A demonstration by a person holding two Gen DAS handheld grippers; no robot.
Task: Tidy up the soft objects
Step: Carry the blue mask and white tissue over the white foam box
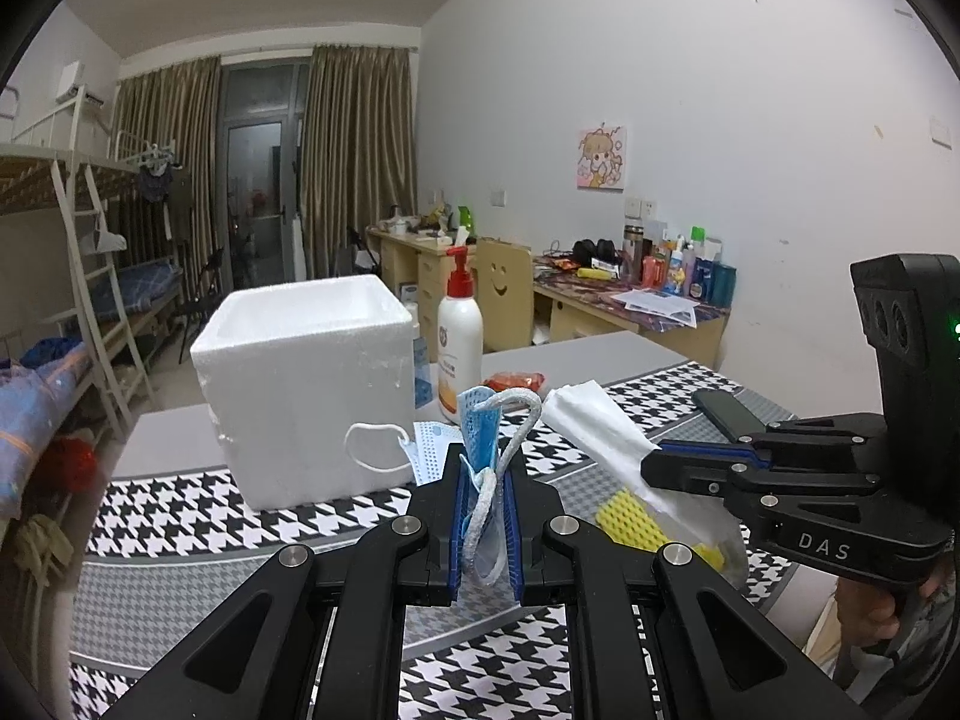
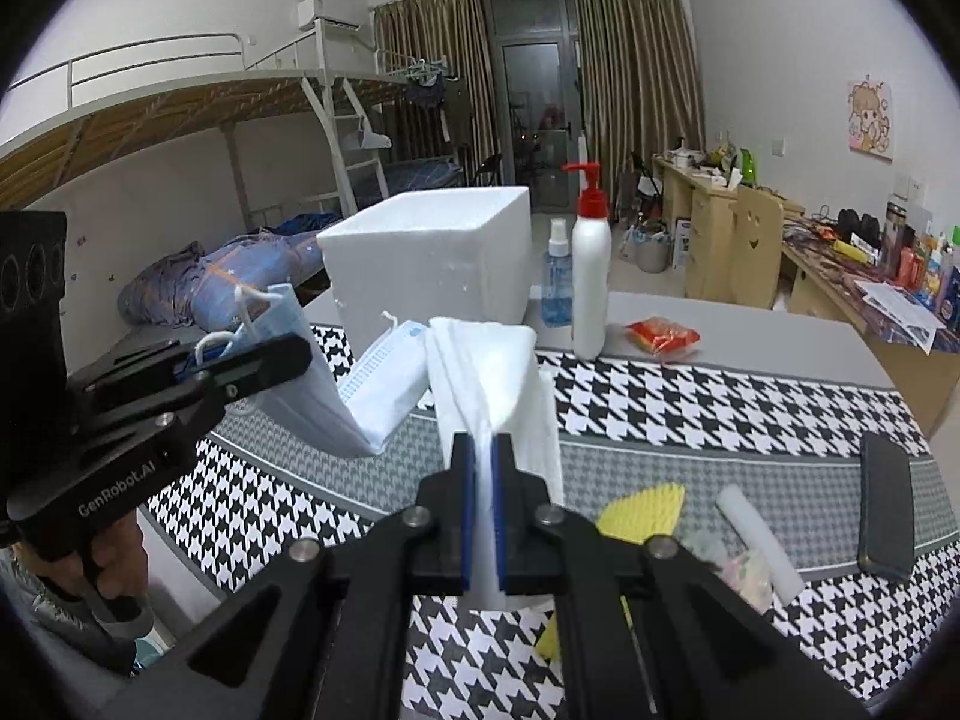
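While both tools hang above the houndstooth table [image 2: 690,396], each has something soft pinched: the left gripper [image 1: 485,531] is clamped on a blue face mask [image 1: 480,426], its ear loop trailing between the pads, and the right gripper [image 2: 485,516] is closed on a folded white tissue [image 2: 480,372]. Both are lifted clear, presumably to go into the open foam box [image 1: 306,384] at centre left of the left view. A second mask [image 2: 384,384] leans against that box; a yellow sponge [image 2: 645,507] waits lower right.
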